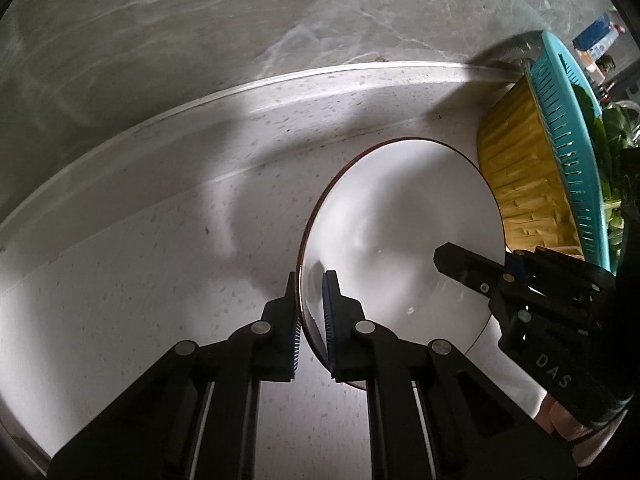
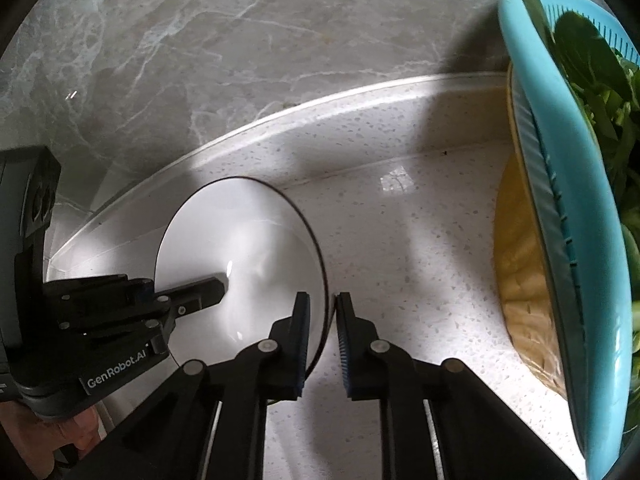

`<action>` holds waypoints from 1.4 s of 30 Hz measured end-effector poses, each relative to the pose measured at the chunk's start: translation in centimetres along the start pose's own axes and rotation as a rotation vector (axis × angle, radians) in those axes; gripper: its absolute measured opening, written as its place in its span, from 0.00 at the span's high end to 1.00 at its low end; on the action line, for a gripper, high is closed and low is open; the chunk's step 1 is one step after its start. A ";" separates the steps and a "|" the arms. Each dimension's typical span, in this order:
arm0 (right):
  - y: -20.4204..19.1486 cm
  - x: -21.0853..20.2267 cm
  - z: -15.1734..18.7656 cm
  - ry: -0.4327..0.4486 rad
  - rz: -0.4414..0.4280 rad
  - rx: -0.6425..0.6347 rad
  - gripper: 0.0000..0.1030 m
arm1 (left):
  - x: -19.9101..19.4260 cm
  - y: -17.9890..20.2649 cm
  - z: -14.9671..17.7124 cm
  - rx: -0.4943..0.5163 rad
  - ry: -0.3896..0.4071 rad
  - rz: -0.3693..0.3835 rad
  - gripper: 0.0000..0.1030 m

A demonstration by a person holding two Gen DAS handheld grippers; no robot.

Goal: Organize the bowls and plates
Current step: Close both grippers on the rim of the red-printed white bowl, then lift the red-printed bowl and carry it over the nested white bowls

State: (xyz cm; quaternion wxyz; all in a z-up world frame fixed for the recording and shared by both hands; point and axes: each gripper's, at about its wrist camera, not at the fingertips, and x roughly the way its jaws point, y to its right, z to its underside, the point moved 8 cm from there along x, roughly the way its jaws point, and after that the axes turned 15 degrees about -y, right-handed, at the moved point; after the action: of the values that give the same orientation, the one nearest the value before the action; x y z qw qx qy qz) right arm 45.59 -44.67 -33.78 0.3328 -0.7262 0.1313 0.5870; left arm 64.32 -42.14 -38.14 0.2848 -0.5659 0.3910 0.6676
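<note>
A white bowl with a thin dark rim (image 1: 400, 232) sits on the speckled white counter (image 1: 140, 280). My left gripper (image 1: 310, 280) straddles its left rim, one finger inside and one outside, jaws nearly closed on the rim. My right gripper (image 2: 323, 300) straddles the bowl's right rim (image 2: 240, 240) the same way, with a small gap still showing at the outer pad. Each gripper shows in the other's view: the right one (image 1: 472, 268) over the bowl's right side, the left one (image 2: 200, 292) over its left side.
A yellow ribbed basin (image 1: 524, 168) with a teal colander (image 1: 568, 128) of green leaves (image 2: 600, 80) stands just right of the bowl. A grey marble wall (image 1: 240, 20) rises behind the counter's raised back lip (image 2: 320, 108).
</note>
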 end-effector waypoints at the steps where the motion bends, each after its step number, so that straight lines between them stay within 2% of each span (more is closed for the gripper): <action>1: -0.4 -0.1 -0.1 0.001 -0.003 -0.006 0.86 | -0.1 -0.1 0.2 -0.007 0.000 0.006 0.92; 8: -1.0 -1.1 -0.8 0.002 -0.027 -0.027 0.86 | -0.4 -0.7 2.1 -0.044 -0.006 0.047 0.92; 11: -0.5 -1.8 0.1 -0.003 -0.038 -0.034 0.86 | -0.4 -1.0 2.8 -0.064 -0.010 0.072 0.91; 24: -1.2 -4.5 -0.3 -0.033 -0.084 -0.099 0.86 | -3.5 -2.1 6.7 -0.100 0.005 0.124 0.90; 27: -1.3 -5.6 1.1 -0.038 -0.088 -0.126 0.86 | -4.4 -2.2 7.8 -0.110 0.012 0.133 0.89; 35: -4.1 -6.6 2.7 -0.063 -0.113 -0.214 0.85 | -7.0 -3.2 12.3 -0.157 0.037 0.145 0.88; 42: -7.6 -6.8 5.2 -0.100 -0.139 -0.311 0.85 | -8.8 -5.4 17.5 -0.231 0.056 0.149 0.87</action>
State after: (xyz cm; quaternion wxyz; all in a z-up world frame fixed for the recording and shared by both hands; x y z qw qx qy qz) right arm 44.19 -37.07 -25.37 0.2625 -0.7460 -0.0282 0.6114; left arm 61.17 -23.93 -29.70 0.1563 -0.5827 0.3601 0.7116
